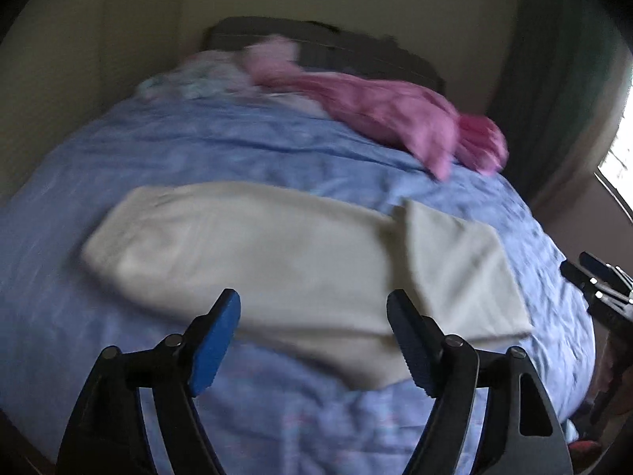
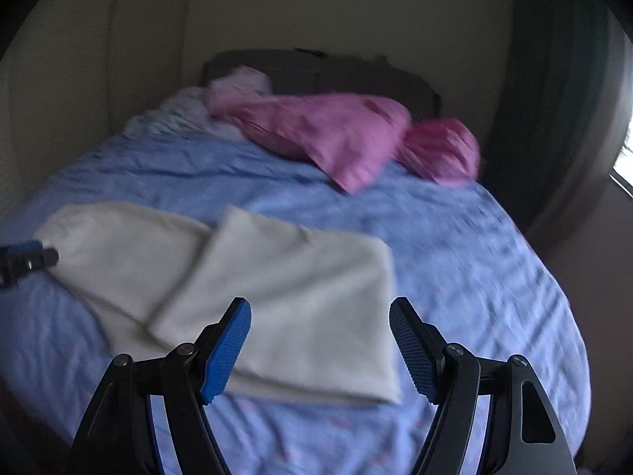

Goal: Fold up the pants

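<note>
I see no words to read. My left gripper (image 1: 313,308) and right gripper (image 2: 320,316) are both spread apart above cream pants (image 2: 277,301) on the blue bedspread (image 2: 455,261); pink clothes (image 2: 336,134) lie far back.

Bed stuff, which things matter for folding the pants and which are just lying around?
For the job:
cream pants, one end already folded over
left tool, open
right tool, open

Lying about:
pink cloth
darker pink bundle
pale patterned cloth
blue bedspread

Home bedroom: bed (image 2: 455,245) with rumpled blue sheet, pink pillows (image 2: 328,134) at far end against dark headboard (image 2: 316,75) (plain cream walls), curtained window (image 2: 623,174) right.
</note>
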### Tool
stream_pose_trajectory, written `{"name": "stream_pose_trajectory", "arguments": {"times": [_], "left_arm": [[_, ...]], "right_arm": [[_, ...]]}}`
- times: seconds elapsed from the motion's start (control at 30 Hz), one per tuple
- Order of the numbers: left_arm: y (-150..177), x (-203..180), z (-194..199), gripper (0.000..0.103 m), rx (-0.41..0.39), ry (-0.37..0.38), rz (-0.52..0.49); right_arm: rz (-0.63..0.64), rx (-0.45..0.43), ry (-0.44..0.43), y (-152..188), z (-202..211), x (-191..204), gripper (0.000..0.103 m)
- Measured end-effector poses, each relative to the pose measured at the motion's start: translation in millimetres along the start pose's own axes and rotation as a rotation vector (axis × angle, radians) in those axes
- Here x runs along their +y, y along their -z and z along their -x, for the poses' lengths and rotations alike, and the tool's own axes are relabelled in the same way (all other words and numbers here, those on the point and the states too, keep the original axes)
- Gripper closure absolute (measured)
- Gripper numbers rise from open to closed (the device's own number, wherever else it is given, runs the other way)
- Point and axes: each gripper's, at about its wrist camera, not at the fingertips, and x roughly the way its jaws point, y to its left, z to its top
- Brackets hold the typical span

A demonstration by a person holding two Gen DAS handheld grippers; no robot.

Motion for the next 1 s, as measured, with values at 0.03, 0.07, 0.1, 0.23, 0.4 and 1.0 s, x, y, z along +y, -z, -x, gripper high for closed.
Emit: {"name": "stream_pose_trajectory", "arguments": {"times": [0.03, 0.07, 0.1, 0.23, 0.4, 1.0], "left_arm": [[3.0, 17.3, 0.8, 0.027, 0.000, -0.013, 0.033], [6.9, 35.9, 0.3, 0.027, 0.003, -0.025, 0.066], [10.1, 48.1, -0.8, 0.027, 0.006, -0.031, 0.084], [24.6, 103.5, -10.5, 0.027, 0.001, -0.023, 0.183], [33.3, 145.3, -35.6, 0.022, 0.004, 0.088, 0.316], [10.3, 217.9, -132.0, 0.018, 0.018, 0.214, 0.710]], "right_arm": [[0.012, -0.010, -0.017, -10.0, -4.1, 14.3, 0.030], [0.026, -0.022, -0.028, -18.4, -9.6, 29.8, 0.030], [0.038, -0.029, -0.034, -22.2, -14.5, 39.2, 0.030], [0.108, -0.007, -0.082, -29.3, -47.2, 99.0, 0.030], [0.137, 0.009, -0.096, -24.0, -74.5, 147.1, 0.030], [0.040, 0.153, -0.144, -24.5, -138.8, 212.9, 0.030]]}}
